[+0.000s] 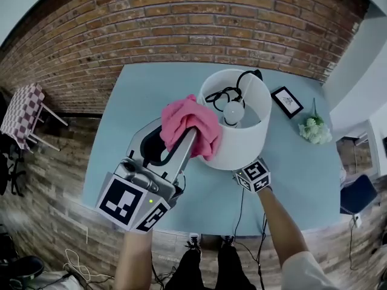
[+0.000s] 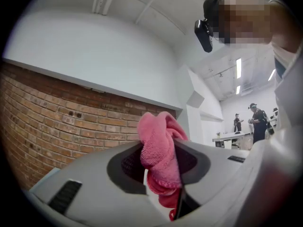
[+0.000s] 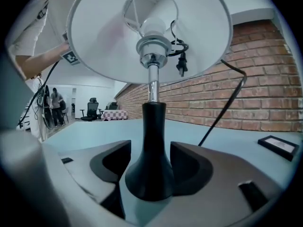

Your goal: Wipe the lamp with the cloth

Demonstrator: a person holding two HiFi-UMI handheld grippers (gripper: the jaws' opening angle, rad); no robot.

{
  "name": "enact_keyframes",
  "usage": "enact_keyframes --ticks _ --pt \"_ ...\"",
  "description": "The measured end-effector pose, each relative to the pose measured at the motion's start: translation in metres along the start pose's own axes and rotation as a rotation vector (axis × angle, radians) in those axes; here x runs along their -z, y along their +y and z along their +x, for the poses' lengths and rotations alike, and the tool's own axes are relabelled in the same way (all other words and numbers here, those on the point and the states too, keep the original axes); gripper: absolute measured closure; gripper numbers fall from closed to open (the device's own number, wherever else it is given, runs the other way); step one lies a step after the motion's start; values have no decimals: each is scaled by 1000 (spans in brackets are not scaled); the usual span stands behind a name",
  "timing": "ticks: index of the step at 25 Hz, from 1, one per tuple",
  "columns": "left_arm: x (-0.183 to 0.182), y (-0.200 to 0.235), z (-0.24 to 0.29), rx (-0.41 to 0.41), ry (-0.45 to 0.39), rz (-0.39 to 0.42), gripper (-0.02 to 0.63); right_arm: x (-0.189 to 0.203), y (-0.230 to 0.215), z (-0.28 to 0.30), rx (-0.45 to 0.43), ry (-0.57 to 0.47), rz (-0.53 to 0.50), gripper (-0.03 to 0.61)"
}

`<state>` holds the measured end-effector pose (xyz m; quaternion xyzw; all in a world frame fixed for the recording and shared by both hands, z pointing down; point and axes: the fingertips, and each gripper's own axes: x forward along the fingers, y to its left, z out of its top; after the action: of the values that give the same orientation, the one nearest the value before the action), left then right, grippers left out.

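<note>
A table lamp stands on the light blue table (image 1: 139, 101), its white shade (image 1: 245, 135) open at the top with the bulb (image 1: 234, 110) showing. My left gripper (image 1: 188, 139) is shut on a pink cloth (image 1: 192, 122), held up against the shade's left rim. In the left gripper view the cloth (image 2: 161, 150) bunches out between the jaws of the left gripper (image 2: 161, 171). My right gripper (image 3: 150, 151) is low under the shade; only its marker cube (image 1: 254, 175) shows from above. The jaws stand wide on either side of the black lamp base (image 3: 150, 174), not squeezing it.
A black cord (image 1: 225, 94) is coiled inside the shade, and another length (image 3: 222, 105) runs across the table. A small framed picture (image 1: 287, 101) and white flowers (image 1: 314, 129) sit at the right. A brick wall (image 1: 181, 23) backs the table. A checkered side table (image 1: 23, 115) stands at the left.
</note>
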<state>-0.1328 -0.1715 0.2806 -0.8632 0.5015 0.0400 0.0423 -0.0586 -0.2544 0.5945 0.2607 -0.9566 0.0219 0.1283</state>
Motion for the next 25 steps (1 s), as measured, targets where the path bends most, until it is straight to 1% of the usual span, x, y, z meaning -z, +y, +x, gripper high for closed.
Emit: enact_keyframes --ticks 2,4,7,12,17,21,25 --pt "-2 -7 9 -14 7 21 466 2 3 2 -30 4 -17 333" --pt "-2 -11 16 -34 14 40 466 3 2 5 -43 8 -24 342" --pt "2 -13 15 -77 19 55 466 5 -1 5 -45 -1 4 407" --pt "13 -18 3 -132 30 66 466 1 -2 5 -54 -9 3 411" --pt "40 -29 -5 -153 53 42 465 3 1 6 -51 -8 -7 411" --pt "63 -36 -10 -164 95 32 466 4 0 5 -52 -4 -16 410" --pt "80 -40 -13 -172 118 19 465 3 0 5 -51 -6 -15 410"
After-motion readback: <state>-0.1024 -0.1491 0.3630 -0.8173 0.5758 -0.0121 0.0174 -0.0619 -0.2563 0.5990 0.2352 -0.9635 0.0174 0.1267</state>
